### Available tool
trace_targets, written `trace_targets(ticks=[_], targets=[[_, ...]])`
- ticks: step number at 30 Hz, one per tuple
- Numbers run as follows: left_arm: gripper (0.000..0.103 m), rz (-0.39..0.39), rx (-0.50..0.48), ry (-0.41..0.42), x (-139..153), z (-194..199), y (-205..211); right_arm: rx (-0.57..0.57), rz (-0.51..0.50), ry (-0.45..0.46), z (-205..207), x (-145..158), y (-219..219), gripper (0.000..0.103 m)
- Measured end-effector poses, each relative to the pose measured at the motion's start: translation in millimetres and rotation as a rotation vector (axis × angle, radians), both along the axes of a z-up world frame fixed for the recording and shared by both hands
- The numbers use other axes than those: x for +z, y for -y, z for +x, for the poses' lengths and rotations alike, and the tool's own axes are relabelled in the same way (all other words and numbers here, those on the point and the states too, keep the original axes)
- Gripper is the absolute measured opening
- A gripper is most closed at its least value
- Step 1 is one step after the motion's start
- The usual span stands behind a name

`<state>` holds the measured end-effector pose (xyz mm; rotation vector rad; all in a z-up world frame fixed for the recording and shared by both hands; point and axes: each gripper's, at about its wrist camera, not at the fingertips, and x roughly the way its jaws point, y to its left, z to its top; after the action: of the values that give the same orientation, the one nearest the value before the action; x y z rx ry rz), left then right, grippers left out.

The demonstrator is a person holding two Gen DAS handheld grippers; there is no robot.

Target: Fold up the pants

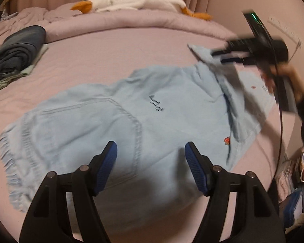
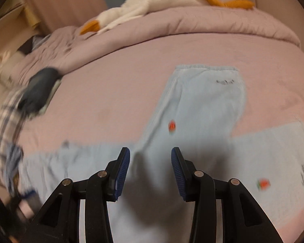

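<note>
**Left wrist view: pants spread out, first fold not yet made**

Left wrist view: the light blue pants [image 1: 119,121] lie on the pink bed [image 1: 111,50], elastic waistband toward the left, legs running off to the right. The left gripper [image 1: 151,151] hovers over the seat area with its fingers spread apart and nothing between them. At the right, the right gripper [image 1: 229,54] appears blurred above a lifted-looking flap of leg fabric; from here it cannot be told whether it touches the cloth. A dark folded garment [image 1: 20,52] sits well apart at the left.

Right wrist view: this shows what the other cannot, namely that the two legs splay apart, one pointing toward the duvet [image 2: 192,26], one toward the right. The right gripper [image 2: 151,158] has its fingers released, holding nothing, over the crotch.

The step in hand appears to be the lengthwise fold. The next move likely calls for pinching one leg hem and laying it over the other.
</note>
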<state>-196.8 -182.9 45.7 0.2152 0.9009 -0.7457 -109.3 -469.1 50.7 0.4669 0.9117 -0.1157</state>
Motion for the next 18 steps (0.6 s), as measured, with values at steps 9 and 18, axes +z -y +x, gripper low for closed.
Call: trace_targets(ticks=[9, 18], targets=[[0.074, 0.037, -0.008, -0.009, -14, -1, 12, -0.034, -0.158, -0.182, 64, -29, -8, 0.020], [0.079, 0.044, -0.010, 0.011, -18, -5, 9, -0.245, 0.028, 0.210, -77, 42, 34, 0.006]])
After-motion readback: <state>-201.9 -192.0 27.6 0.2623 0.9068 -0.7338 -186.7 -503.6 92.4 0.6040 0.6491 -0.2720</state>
